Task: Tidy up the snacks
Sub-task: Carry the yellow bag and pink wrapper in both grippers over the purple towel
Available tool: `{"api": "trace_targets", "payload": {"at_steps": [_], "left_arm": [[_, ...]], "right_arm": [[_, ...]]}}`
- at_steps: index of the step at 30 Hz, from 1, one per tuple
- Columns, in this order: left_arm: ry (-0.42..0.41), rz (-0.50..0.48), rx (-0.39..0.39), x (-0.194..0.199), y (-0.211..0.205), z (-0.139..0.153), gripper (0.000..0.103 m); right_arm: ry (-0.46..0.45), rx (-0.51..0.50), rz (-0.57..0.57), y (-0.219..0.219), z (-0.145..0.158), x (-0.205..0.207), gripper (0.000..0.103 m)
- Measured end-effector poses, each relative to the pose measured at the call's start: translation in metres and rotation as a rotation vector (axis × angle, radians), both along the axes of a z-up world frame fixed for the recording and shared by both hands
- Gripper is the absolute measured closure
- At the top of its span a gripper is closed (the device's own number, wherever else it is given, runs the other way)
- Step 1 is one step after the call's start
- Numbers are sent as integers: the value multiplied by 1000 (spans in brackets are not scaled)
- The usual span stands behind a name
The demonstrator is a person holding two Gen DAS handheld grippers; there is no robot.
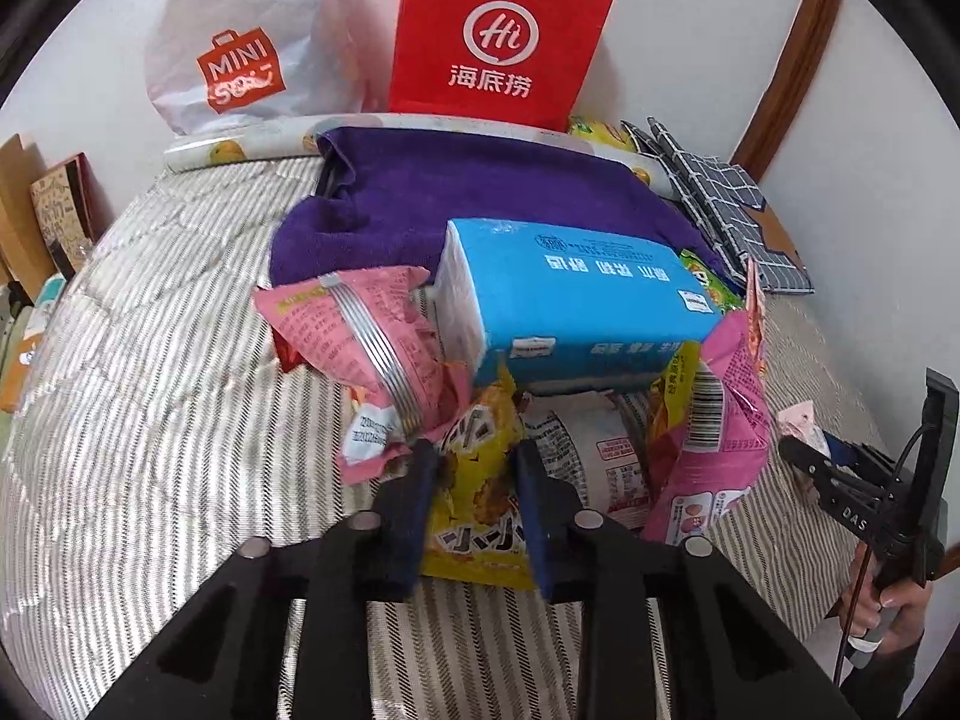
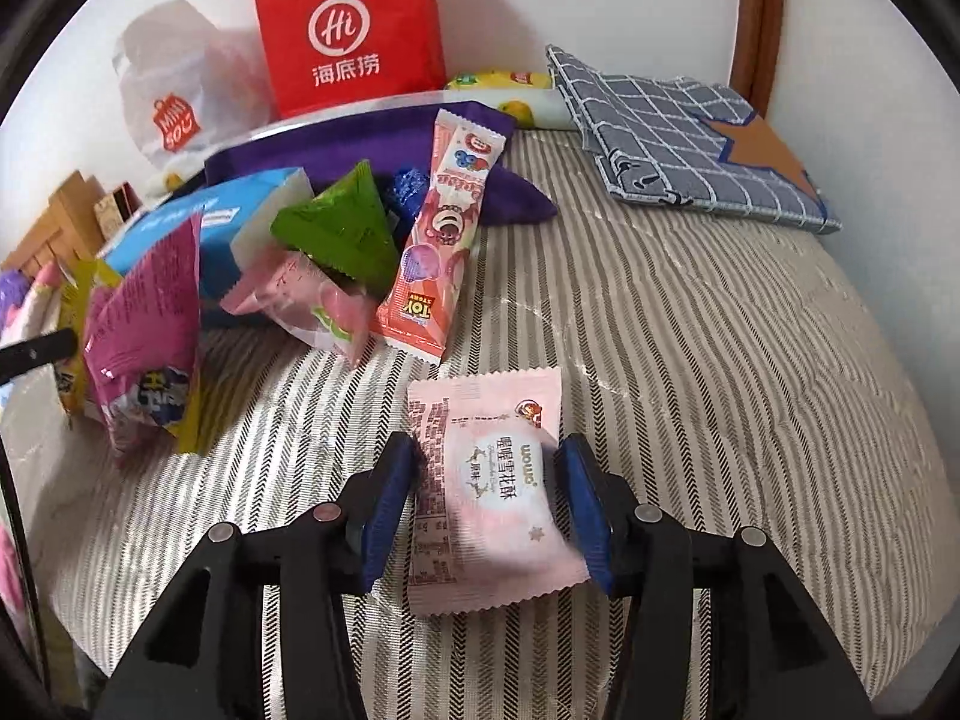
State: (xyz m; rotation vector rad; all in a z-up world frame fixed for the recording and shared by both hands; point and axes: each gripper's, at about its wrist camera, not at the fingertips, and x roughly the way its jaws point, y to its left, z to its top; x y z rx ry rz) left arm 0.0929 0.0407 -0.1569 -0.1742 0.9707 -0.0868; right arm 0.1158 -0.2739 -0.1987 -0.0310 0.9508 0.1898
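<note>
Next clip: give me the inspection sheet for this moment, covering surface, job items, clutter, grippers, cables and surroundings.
Surface: striped bedcover, bare on its right part.
Job's things: snack pile around a blue tissue pack; yellow snack bag; pale pink pastry packet; Toy Story packet.
Clutter: purple towel, checked cloth.
Grippers: left gripper straddles the yellow snack bag; right gripper straddles the pastry packet; grip unclear for both.
Cables: black cable by the right gripper.
Surroundings: red paper bag, white Miniso bag, white wall.
</note>
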Motion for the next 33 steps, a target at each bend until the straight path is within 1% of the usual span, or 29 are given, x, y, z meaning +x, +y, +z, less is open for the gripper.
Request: {"api": "trace_targets", "payload": {"at_steps": [1,2,4,5,6,9,10,12,14,18,26,33], "left_arm": [[9,0,3,1,-1,-2,68],[7,0,10,2,-1,-5,66],[4,-5,11,3,-2,-7,66],[4,-11,10,3,-3,-7,68],[1,-18,15,3,-4,-6,72],[-7,-35,26,2,-4,0,78],[-8,-39,22,1,-3,2,79],[-18,-45,9,-2,1,7,84],[-29,-52,-3,-6,4,12,84],[-56,-69,0,-13,7,22,85],[-133,-96,-40,-25,10,52,85],[-188,-114,-56,-16,0,81,85]], "right_arm": [[-4,7,-1,0,1,-1,63],[-7,16,-3,-2,3,-2,67],[-14,28,-10,-4,8,-5,71],[-19,31,-15,-5,11,-7,71],[-27,34,-20,-6,14,-8,71],[-45,36,-38,-7,21,-13,71],[-48,37,-44,-7,23,-13,71],[-58,43,-56,-7,28,-15,71],[-73,49,-63,-5,34,-18,71],[-102,61,-74,1,49,-23,71],[-168,70,-74,19,84,-32,71],[-227,87,-47,36,119,-27,71]]}}
